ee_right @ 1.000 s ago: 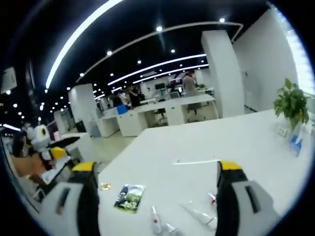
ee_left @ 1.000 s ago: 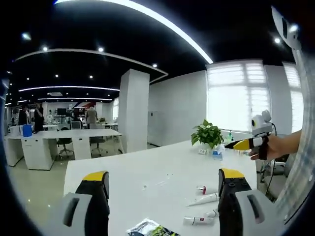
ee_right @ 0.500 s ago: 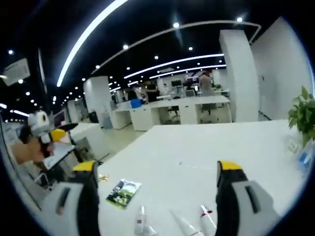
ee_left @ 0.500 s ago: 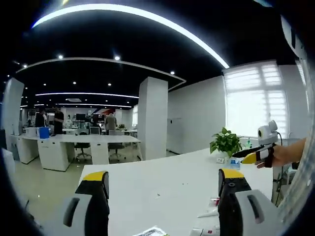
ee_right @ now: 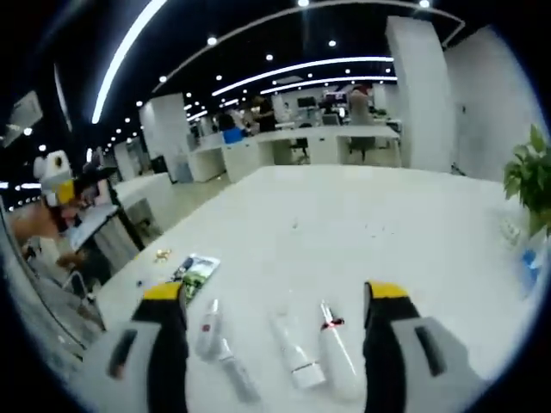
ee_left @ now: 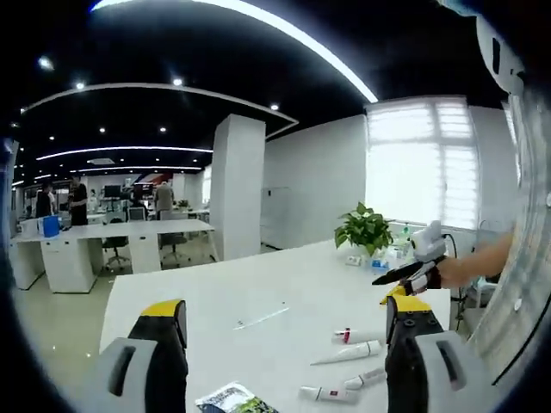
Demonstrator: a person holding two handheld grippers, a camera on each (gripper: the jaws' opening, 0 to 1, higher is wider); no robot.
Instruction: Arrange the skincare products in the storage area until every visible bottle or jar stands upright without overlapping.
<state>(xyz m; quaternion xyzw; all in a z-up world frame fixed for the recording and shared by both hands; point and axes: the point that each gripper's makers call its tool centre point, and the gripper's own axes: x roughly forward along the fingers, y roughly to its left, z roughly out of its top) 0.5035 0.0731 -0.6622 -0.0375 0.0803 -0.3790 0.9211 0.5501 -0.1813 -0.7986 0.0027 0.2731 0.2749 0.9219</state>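
While tubes [ee_right: 293,353] lie flat, labels blur unreadably.

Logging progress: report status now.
Both grippers, left and right, open, holding nothing. Tubes lying flat on the white table. Packet beside them.

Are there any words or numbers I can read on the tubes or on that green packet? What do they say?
No text can be read.
White tubes: red marks, too blurred to read.
Green packet: print too small and blurred.
Blue-labelled item by the potted plant: too small to read.
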